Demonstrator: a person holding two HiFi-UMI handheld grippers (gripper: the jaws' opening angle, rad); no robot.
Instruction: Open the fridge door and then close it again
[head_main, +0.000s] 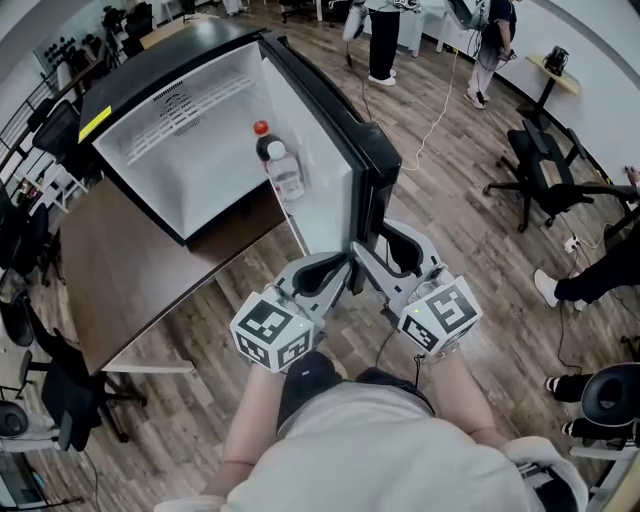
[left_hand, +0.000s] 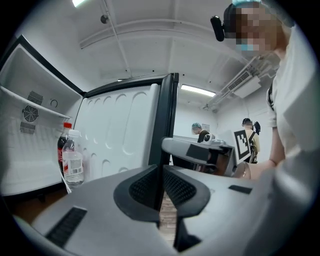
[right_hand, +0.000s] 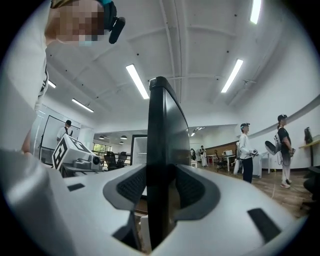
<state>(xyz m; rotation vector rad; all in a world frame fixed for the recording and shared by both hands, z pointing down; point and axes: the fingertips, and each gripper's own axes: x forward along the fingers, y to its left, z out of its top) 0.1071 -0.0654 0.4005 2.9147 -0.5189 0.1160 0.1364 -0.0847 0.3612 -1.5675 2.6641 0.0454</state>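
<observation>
Locate the fridge (head_main: 180, 160) on the brown wood-grain bench (head_main: 110, 280): boxy black shell, smooth white liner with a slotted vent panel.

Note the door (head_main: 320, 170) swung wide open: white moulded inner face, glossy black outer skin, rounded edge.

Find two bottles standing inside, in the corner next to the door: a dark bottle (head_main: 264, 145) with a red cap and, close beside it, a clear bottle (head_main: 287, 180) with a white cap.

Check the right gripper (right_hand: 162, 172): held about level, grey jaws with black ribbed pads clamped on the door's free edge, one pad on each face.

Check the left gripper (left_hand: 161, 170): just beside the right one, on the door's inner side, pointing about level, jaws together with only a slit between the pads and nothing in it.

Note both forearms (head_main: 252, 420) reaching forward from the torso.
</observation>
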